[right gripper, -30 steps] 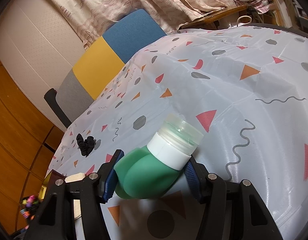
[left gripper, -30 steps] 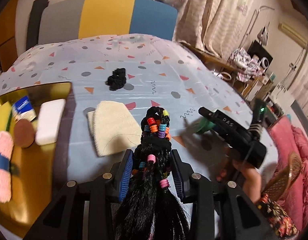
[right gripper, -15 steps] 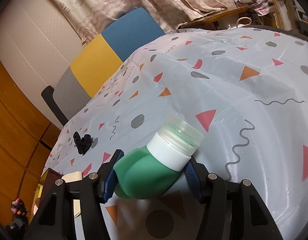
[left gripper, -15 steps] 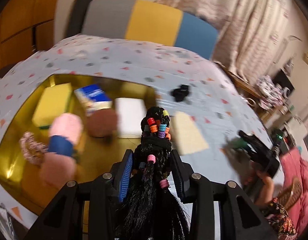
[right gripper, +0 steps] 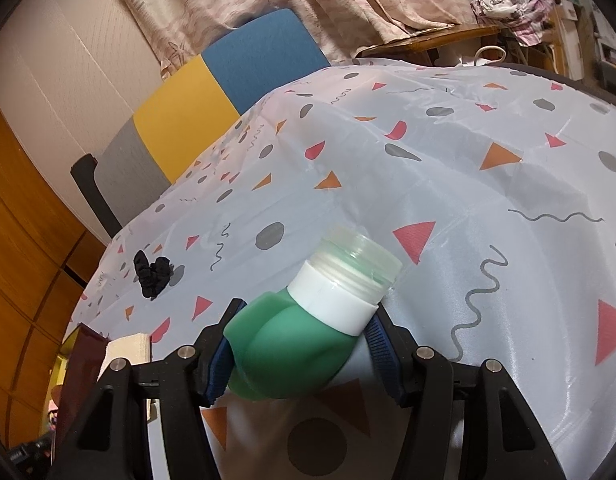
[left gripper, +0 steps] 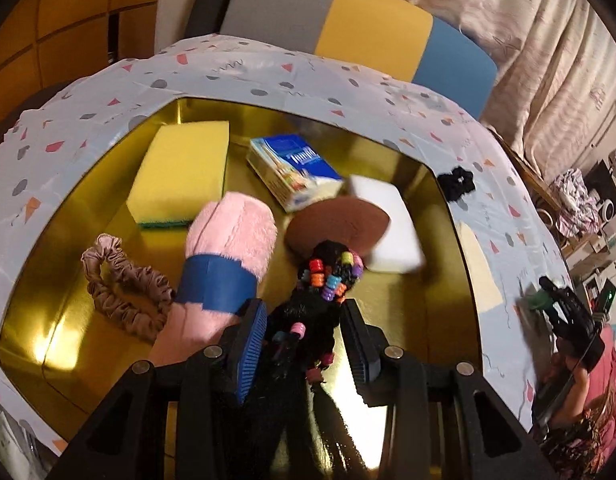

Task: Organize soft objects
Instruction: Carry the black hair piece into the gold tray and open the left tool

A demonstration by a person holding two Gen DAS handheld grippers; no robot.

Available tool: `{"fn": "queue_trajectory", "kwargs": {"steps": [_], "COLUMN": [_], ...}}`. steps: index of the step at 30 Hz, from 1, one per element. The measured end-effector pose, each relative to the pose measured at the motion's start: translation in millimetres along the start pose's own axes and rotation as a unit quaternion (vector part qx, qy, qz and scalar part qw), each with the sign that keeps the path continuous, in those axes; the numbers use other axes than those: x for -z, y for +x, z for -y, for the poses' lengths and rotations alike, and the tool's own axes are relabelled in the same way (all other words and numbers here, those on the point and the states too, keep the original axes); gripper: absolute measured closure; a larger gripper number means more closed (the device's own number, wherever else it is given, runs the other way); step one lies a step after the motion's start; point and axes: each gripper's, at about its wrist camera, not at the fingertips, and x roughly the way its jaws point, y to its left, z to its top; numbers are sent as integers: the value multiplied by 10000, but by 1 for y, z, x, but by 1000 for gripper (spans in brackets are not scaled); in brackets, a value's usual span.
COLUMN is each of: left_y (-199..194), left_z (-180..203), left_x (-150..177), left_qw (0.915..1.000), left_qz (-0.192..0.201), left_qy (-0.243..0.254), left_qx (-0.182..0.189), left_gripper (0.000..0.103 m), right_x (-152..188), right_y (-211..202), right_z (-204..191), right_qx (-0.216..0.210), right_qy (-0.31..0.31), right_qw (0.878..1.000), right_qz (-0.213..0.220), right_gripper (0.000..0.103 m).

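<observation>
The left gripper (left gripper: 302, 340) was closed on a black hair piece with coloured beads (left gripper: 324, 280), which was held above the gold tray (left gripper: 440, 304). The long axis of the hair piece ran along the fingers, with the beaded end forward and the loose hair hanging back toward the camera. Under and just ahead of it a bare part of the tray floor was seen, between the pink rolled towel (left gripper: 224, 256) on the left and the white sponge (left gripper: 388, 228) and the brown round pad (left gripper: 340, 226) ahead. A lowering straight down was judged to be enough. The near tray wall was not clearly shown.

The right gripper (right gripper: 304, 350) was closed on a green soft bottle (right gripper: 292, 352), low over the tablecloth (right gripper: 468, 160), well apart from the tray. A black scrunchie (right gripper: 154, 274) lay on the cloth to its far left.
</observation>
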Motion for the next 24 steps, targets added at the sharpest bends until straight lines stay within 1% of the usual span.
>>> {"fn": "queue_trajectory", "kwargs": {"steps": [3,6,9,11,12,14,15,18,21,24], "left_y": [1,-4,-10,-16,-19,-28,-34,-50,-65,-74], "left_z": [-7,-12,-18,-24,-27,-34,-36,-39,-37,-33], "left_x": [-8,-12,-15,-15,-14,-11,-9,-4,4,10], "left_qw": [9999,9996,9994,9985,9983,9980,9975,9953,9933,9929], "left_qz": [-16,117,262,321,348,444,525,801,1010,1113], "left_qy": [-159,-229,-159,-202,-249,-330,-350,-330,-280,-263], "left_qx": [62,83,-143,-388,-404,-314,-325,-442,-478,-331], "left_gripper": [64,62,61,61,61,61,60,59,59,59], "right_x": [0,0,1,1,1,1,2,8,14,21], "right_y": [0,0,1,2,1,0,-1,-3,-8,-16], "right_z": [-2,-5,-7,-10,-11,-16,-19,-30,-33,-34], "right_qx": [63,128,188,248,286,346,352,539,497,367], "right_qy": [-55,-114,-173,-222,-256,-384,-476,-800,-810,-678], "right_qw": [10000,9999,9997,9994,9992,9985,9980,9947,9945,9959], "right_qz": [-14,-28,-55,-81,-108,-169,-212,-342,-444,-476], "right_gripper": [43,43,43,43,43,44,50,51,52,52]}}
